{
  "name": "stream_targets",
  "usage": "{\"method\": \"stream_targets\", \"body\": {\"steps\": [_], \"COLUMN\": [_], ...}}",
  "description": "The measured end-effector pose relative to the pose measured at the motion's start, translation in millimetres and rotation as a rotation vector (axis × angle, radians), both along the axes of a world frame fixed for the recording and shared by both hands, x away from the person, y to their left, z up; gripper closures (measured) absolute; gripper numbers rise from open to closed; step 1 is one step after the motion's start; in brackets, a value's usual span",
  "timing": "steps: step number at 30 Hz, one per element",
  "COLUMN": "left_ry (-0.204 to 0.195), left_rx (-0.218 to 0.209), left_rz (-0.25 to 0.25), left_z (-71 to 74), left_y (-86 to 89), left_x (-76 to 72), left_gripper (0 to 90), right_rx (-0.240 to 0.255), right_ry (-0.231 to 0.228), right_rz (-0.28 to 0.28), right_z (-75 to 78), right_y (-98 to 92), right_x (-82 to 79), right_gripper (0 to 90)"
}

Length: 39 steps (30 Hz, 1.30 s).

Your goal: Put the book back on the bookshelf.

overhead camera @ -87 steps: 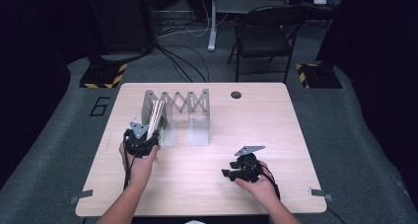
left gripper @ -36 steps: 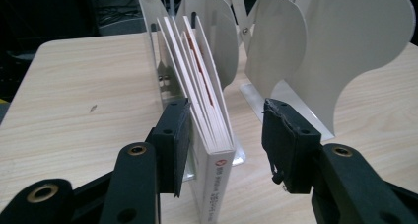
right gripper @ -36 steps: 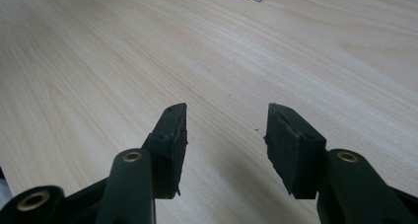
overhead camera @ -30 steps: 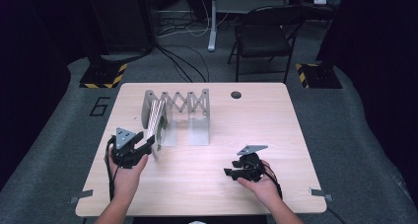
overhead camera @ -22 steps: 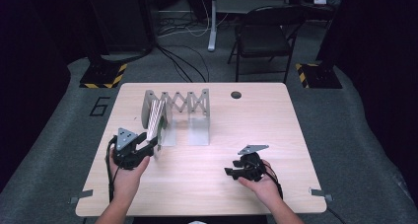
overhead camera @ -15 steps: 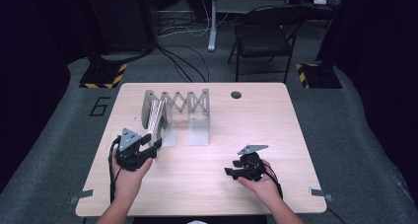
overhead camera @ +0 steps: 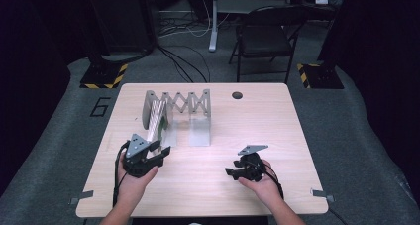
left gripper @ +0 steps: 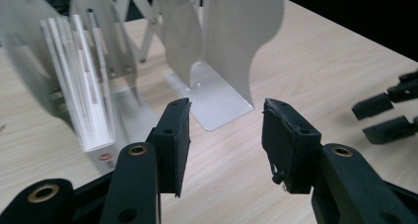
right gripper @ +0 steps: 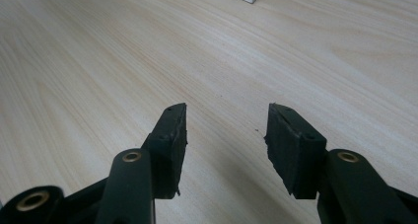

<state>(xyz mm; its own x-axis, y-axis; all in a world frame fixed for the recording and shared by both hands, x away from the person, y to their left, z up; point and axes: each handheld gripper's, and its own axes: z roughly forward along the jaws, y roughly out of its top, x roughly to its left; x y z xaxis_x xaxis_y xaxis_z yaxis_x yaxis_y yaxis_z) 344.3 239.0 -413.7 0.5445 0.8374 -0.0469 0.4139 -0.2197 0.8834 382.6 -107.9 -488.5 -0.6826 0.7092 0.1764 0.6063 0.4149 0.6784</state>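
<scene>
Dim room with grey carpet, a black folding chair (overhead camera: pixel 262 34) at the top of the high view and cables on the floor behind a light wooden table (overhead camera: pixel 277 131). On the left half of that table, upper middle of the frame, stands a metal expanding file rack (overhead camera: pixel 190 106) with scissor links along its back; a slim stack of white booklets or folders (overhead camera: pixel 157 118) leans in its leftmost slot, and the other slots look bare. In the left gripper view the same stack (left gripper: pixel 81 93) sits at the left, a bit blurry, with the rack's curved dividers (left gripper: pixel 241 41) behind.

Just below the rack, lower left of the high view, the left gripper (overhead camera: pixel 159 153) is in the person's hand, pointing toward the rack's front corner. Its jaws are apart with nothing between them, just tabletop (left gripper: pixel 224 135), close to the rack's base but not touching it.

Over at lower right, the right gripper (overhead camera: pixel 233 171) rests low at the table, well apart from the rack, jaws pointing left. Its own view shows the jaws (right gripper: pixel 224 135) spread with only wood grain between them.
</scene>
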Motion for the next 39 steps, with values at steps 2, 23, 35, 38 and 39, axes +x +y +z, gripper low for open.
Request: {"method": "stream_targets", "body": {"steps": [2, 23, 35, 38, 39], "left_ry": [0.008, 0.091, 0.125, 0.147, 0.152], "left_rx": [0.015, 0.142, 0.124, 0.133, 0.136], "left_rz": [-0.032, -0.215, -0.219, -0.238, -0.239], "left_z": [-3.9, -37.7, -63.6, -69.7, -71.5], "left_y": [-5.1, -33.2, -23.5, -22.8, -23.1], "left_x": [0.3, -17.6, -14.0, -11.0, -10.1], "left_gripper": [53.8, 52.6, 52.0, 52.0, 51.9], "right_rx": [-0.006, 0.009, 0.0, -0.001, 0.0], "right_ry": [0.005, -0.001, 0.005, 0.0, 0.001], "right_rz": [0.001, -0.016, -0.014, -0.009, -0.009], "right_z": [0.5, 2.2, 0.6, -0.4, -0.5], "right_y": [-0.7, -5.3, -3.2, -3.4, -3.3], "right_x": [0.2, -1.2, -1.2, -0.6, -0.7], "right_gripper": [50.4, 50.0, 48.8, 47.7, 47.6]}}
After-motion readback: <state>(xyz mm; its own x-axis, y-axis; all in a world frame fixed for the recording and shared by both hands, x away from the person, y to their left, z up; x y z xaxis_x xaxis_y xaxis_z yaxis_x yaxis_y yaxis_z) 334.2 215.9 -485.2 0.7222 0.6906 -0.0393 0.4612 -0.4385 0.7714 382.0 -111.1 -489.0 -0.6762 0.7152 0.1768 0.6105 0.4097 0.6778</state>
